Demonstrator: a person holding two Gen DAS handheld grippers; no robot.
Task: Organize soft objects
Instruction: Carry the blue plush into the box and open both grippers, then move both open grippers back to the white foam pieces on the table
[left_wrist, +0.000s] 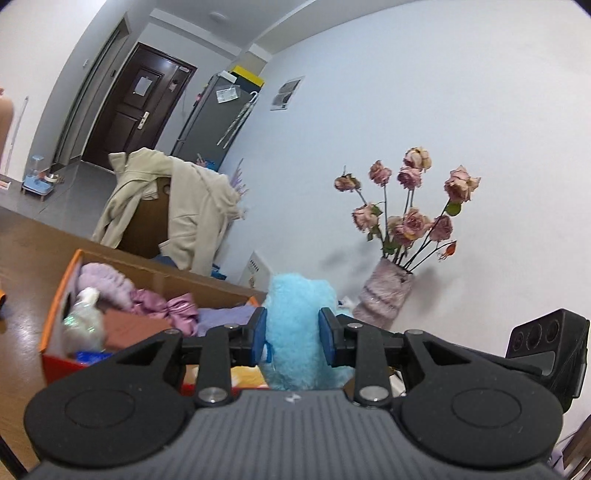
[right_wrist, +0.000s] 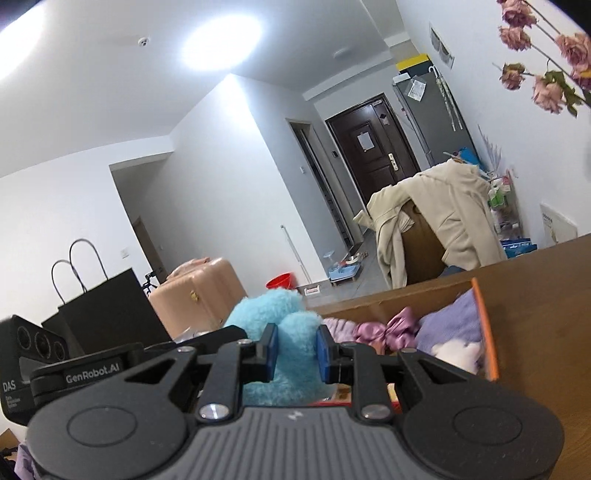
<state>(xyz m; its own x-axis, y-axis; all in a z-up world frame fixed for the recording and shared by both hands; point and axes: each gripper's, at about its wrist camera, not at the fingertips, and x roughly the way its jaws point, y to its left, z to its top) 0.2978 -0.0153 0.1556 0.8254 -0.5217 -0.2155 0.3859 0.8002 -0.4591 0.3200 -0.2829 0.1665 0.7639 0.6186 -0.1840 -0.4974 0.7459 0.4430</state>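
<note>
Blue plush (left_wrist: 295, 332) – both grippers' grip, L (left_wrist: 293, 334) & R (right_wrist: 296, 352)

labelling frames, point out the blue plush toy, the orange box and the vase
blue plush toy (left_wrist: 295, 314), left wrist view, fluffy body between the pads
orange box (left_wrist: 55, 295), left wrist view, outer side wall
vase (left_wrist: 384, 295), left wrist view, pink body

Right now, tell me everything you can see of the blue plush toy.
The blue plush toy is light blue with long, fluffy pile; its lumpy top shows, but no face or limbs are clear. The left hand-held gripper and right hand-held gripper both pinch it between blue pads, beside the orange cardboard box of soft things.
</note>
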